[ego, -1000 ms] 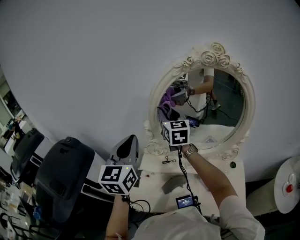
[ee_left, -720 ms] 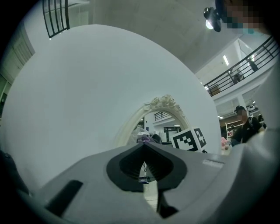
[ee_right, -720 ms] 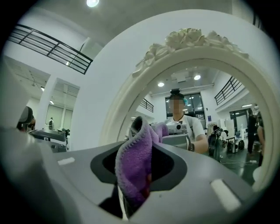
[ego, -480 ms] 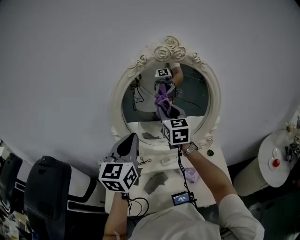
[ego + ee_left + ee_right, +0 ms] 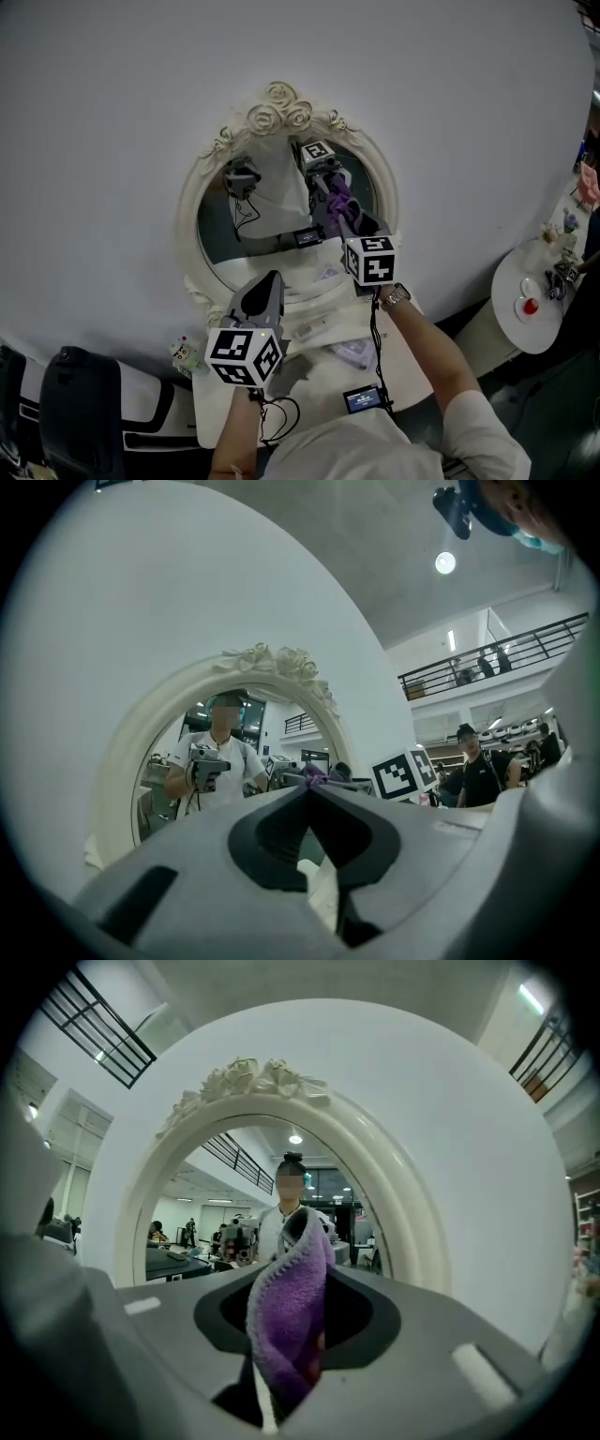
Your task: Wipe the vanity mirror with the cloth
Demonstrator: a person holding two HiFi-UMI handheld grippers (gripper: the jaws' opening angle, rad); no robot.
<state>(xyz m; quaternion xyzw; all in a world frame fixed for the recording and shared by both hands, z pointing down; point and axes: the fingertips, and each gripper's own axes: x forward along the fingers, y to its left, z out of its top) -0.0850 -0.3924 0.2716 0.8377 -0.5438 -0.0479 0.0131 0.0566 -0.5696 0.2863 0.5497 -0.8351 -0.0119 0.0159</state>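
1. The right gripper [image 5: 292, 1241] has its jaws clamped on the purple cloth [image 5: 289, 1326]. The cloth fills the gap between them and stands up past the tips in a folded loop.
2. In the head view the right gripper [image 5: 351, 220] points up at the right half of the vanity mirror [image 5: 272, 202]. The cloth [image 5: 339, 199] seems to meet its own reflection on the glass, but real contact cannot be confirmed.
3. The left gripper [image 5: 307, 789] has its jaws together with nothing between them. In the head view it [image 5: 271, 278] sits at lower centre, below the mirror's bottom edge and well apart from the cloth.
4. The ornate white frame [image 5: 192, 220] rings the glass, with roses at the top. Most of the glass to the left of the cloth is uncovered.
5. The white vanity top [image 5: 305, 326] below carries a small purple item [image 5: 352, 352], which is hard to identify.
6. A round side table [image 5: 525, 323] stands at the right edge of the frame, and a black chair [image 5: 89, 412] is cut off at lower left.
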